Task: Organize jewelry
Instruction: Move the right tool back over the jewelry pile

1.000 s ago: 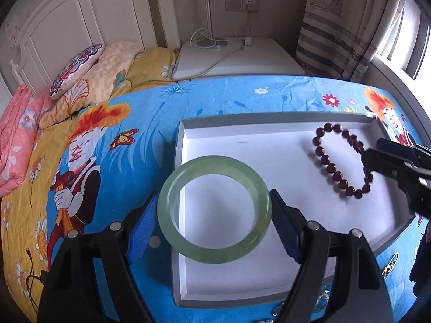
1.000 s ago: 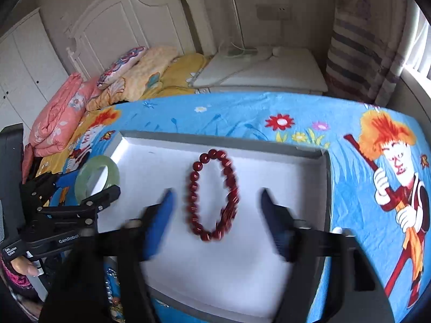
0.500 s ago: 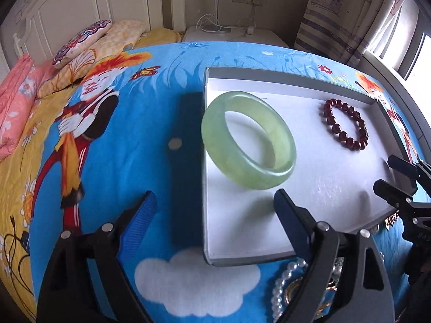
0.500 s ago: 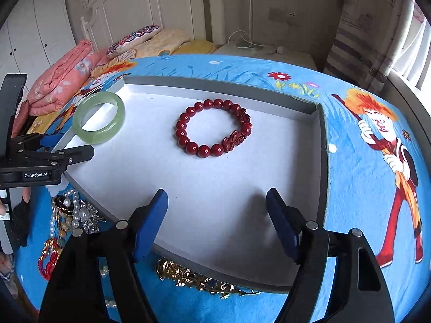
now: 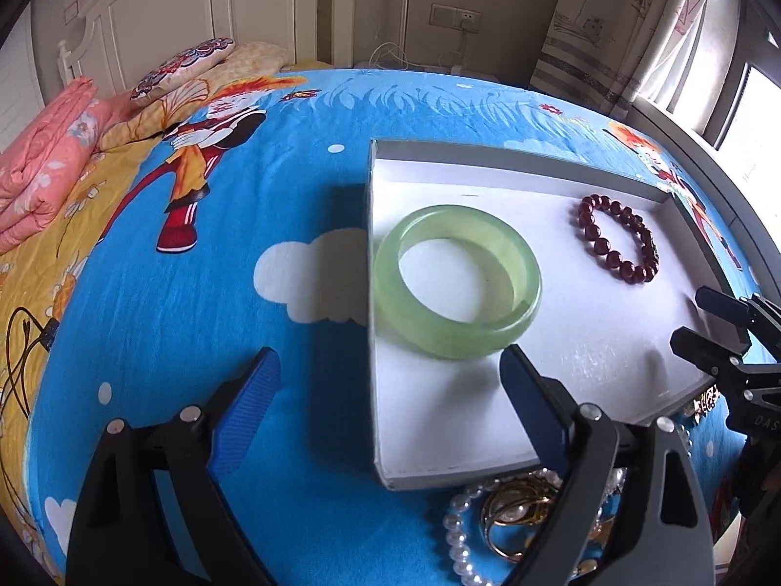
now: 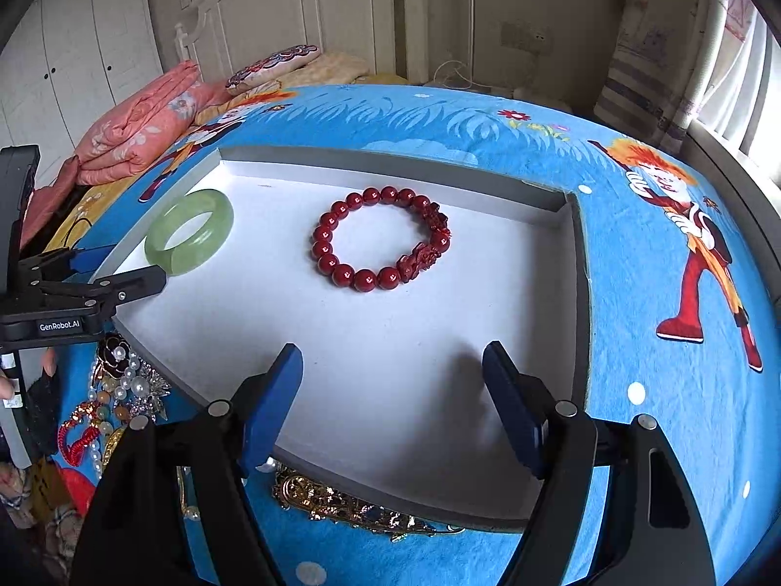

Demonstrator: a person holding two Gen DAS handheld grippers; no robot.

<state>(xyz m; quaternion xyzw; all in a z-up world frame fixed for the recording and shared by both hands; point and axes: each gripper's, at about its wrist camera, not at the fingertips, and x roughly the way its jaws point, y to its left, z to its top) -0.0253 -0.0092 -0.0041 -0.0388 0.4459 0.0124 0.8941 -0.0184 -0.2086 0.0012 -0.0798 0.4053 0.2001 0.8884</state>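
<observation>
A shallow white tray lies on the blue cartoon bedspread. A green jade bangle rests inside at its left edge. A dark red bead bracelet lies in the tray's middle. My left gripper is open and empty, drawn back just short of the bangle; it also shows in the right wrist view. My right gripper is open and empty over the tray's near part; it shows at the right in the left wrist view.
A heap of loose jewelry lies in front of the tray: pearl strands and gold pieces, a gold chain, brooches and a red cord. Folded pink quilts and pillows lie at the bed's far left.
My left gripper let go of the jade bangle, which now lies in the tray, and drew back. My right gripper also drew back from the red bracelet.
</observation>
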